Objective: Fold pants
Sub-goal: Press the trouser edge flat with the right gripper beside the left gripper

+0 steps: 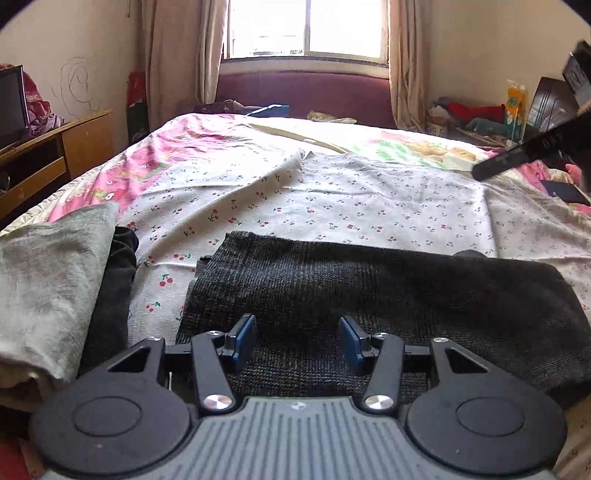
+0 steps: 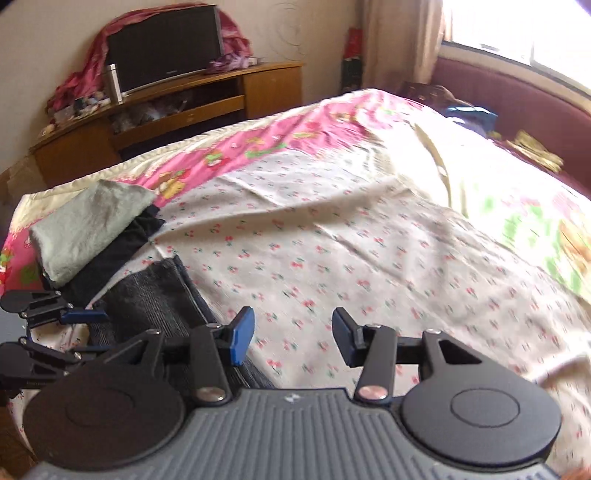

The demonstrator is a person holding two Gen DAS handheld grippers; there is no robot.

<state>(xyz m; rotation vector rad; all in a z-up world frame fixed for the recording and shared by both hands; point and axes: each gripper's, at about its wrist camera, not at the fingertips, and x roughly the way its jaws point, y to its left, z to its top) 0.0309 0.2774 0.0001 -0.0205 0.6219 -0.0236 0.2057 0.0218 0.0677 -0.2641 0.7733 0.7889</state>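
my left gripper (image 1: 297,338) hangs over the folded dark pants (image 1: 369,295) at the bottom of the frame, its blue pads apart and gripping nothing. my right gripper (image 2: 293,338), fingers likewise spread and empty, sits low centre over the cherry-print sheet (image 2: 351,258), the pants (image 2: 155,295) at its lower left. a grey towel (image 1: 48,288) lies at left. beyond, the bed (image 1: 184,147) runs to a bright window (image 1: 306,29) at top.

A: Identify the surface.
B: Bed sheet (image 1: 332,199), cherry print, over a pink cover (image 2: 295,125).
A: Near left?
B: Folded grey towel (image 1: 48,273) overlapping dark cloth (image 1: 114,291).
A: Far left?
B: Wooden cabinet (image 2: 184,107) with television (image 2: 166,48).
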